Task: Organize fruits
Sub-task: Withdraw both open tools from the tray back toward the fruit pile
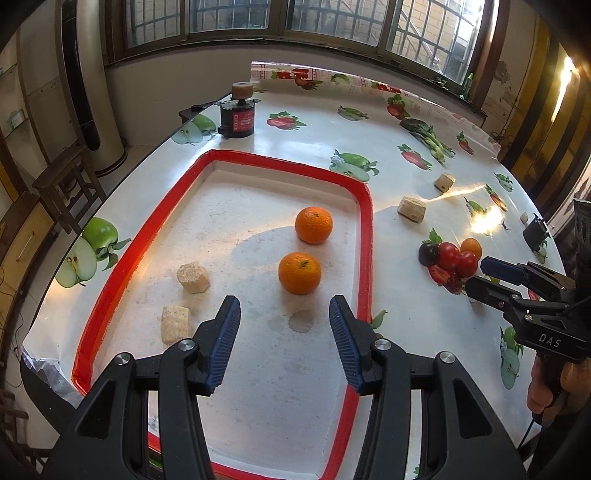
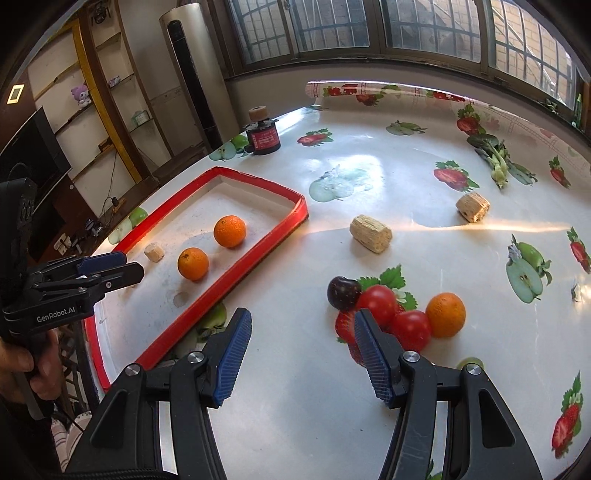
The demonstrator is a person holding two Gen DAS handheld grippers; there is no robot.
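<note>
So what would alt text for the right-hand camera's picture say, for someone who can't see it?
An open right gripper hovers over a fruit-print table, near two tomatoes, a dark plum and an orange. To the left, a red-rimmed tray holds two oranges.

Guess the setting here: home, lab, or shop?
Probably a lived-in home room: a table under a fruit-print tablecloth by barred windows, with a standing air conditioner and shelves holding a plush toy.
</note>
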